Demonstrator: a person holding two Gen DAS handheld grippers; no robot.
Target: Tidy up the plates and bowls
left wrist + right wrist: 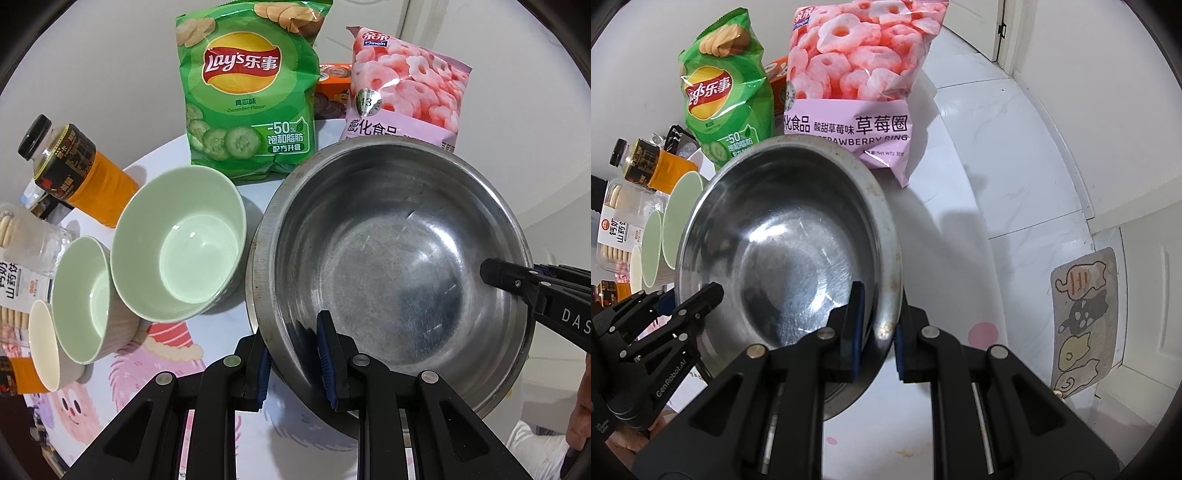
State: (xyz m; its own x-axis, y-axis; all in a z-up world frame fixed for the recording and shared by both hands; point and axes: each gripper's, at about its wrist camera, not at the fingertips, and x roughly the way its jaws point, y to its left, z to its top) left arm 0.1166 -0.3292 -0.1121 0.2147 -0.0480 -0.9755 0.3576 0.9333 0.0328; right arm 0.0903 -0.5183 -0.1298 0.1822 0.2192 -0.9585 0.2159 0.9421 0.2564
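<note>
The left gripper [293, 363] is sitting nearest the lens, clamping the near rim of the steel bowl [399, 258] with one pad inside the wall and one outside, while the right gripper [878, 332] is pinching the rim on the opposite side in the same way, so both are clenched on the bowl. The bowl is being held between them just above or on the bench [221, 332]; which of the two I cannot tell. To do this step well, both grips should be keeping level with each other so the bowl is not tipping, and the pinch should be staying firm, since thin polished metal is likely to slip. The large green bowl [179, 243] is standing just beside the steel bowl, with a smaller green bowl [83, 299] and a cream bowl [44, 345] lining up beyond it. The steel bowl is looking empty, wide, shallow-sided, scratched and dull, with brownish specks along its rim. Behind it, a green chip bag [251, 96] and a pink snack bag [406, 85] are standing close.
</note>
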